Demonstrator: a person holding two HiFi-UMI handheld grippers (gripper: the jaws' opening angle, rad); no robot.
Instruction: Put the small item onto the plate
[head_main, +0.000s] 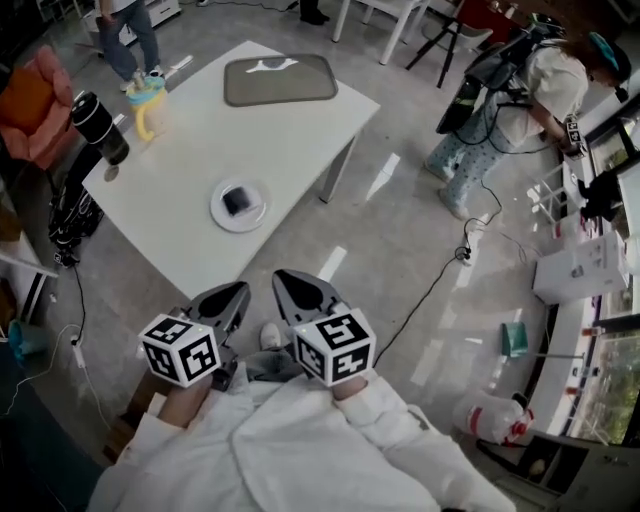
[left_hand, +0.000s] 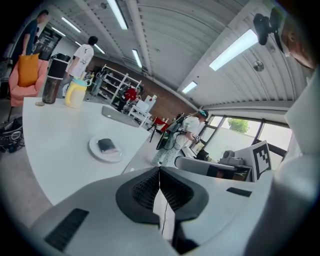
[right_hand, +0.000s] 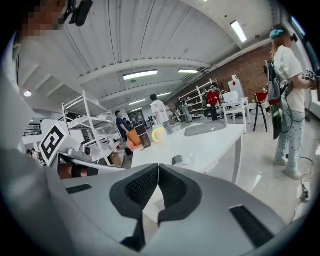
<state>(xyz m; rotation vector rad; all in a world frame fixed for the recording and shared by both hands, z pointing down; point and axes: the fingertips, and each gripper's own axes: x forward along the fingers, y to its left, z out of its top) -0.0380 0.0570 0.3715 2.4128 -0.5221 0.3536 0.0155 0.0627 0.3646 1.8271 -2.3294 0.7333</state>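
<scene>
1. The small item (head_main: 240, 200), dark and flat, lies on the white plate (head_main: 219, 214), inside its rim. On that showing the placing looks done.
2. The plate sits on the white bench (head_main: 200, 140) near the corner closest to the person. It is well apart from the grey tray (head_main: 280, 80), yellow jug (head_main: 150, 112) and dark flask (head_main: 98, 126).
3. The left tool (head_main: 232, 293) and right tool (head_main: 290, 282) are off the bench, side by side close to the person's body. Each has its jaws pressed together on nothing.
4. Likely risk: another reach with the jaws together could shove the light plate toward the near edge and tip the loose item off.
5. A floor cable (head_main: 432, 288) lies near the person and could catch a foot.
</scene>
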